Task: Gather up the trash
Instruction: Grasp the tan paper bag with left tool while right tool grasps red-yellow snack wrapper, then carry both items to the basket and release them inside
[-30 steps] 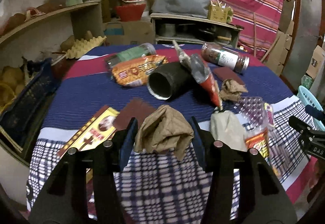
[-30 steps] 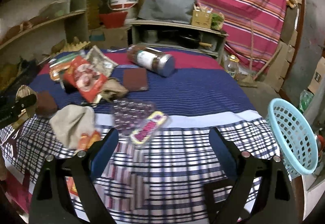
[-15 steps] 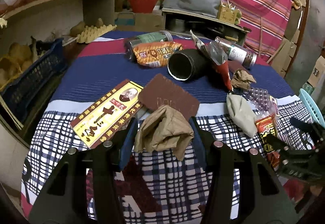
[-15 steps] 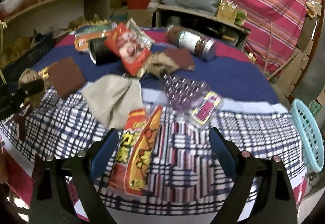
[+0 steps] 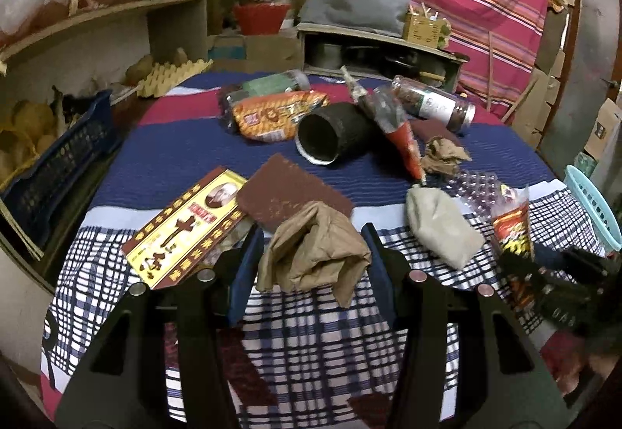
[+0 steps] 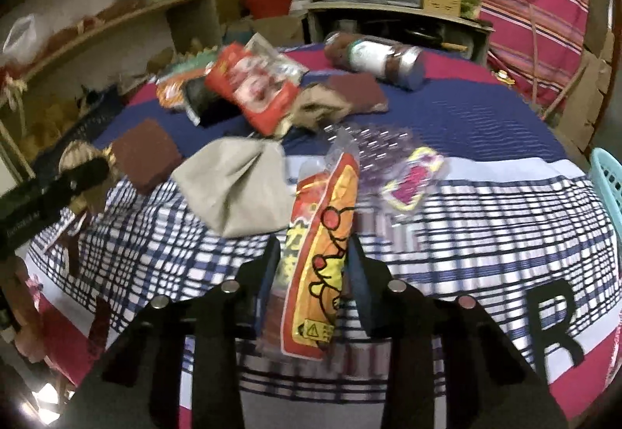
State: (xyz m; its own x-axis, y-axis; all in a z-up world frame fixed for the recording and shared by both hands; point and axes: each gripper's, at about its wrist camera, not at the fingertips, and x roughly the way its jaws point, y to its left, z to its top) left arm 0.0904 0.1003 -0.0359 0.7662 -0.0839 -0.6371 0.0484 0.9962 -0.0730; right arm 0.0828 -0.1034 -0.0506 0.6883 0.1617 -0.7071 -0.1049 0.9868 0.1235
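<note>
The right gripper (image 6: 313,258) has dropped over the wrapper (image 6: 320,246) at the table's near edge, jaws closing round it; a second pickup is under way; the left gripper (image 5: 313,252) stays clamped on crumpled paper (image 5: 313,254); basket (image 6: 608,180) waits far right

Your crumpled paper (image 5: 315,250) between the left fingers (image 5: 248,258), flat box (image 5: 186,230) to its left, tube (image 5: 330,133) behind on the tabletop (image 5: 311,343), snack wrapper (image 6: 318,254) between your right fingers (image 6: 359,273) (basket (image 6: 608,180) off the right edge).
</note>
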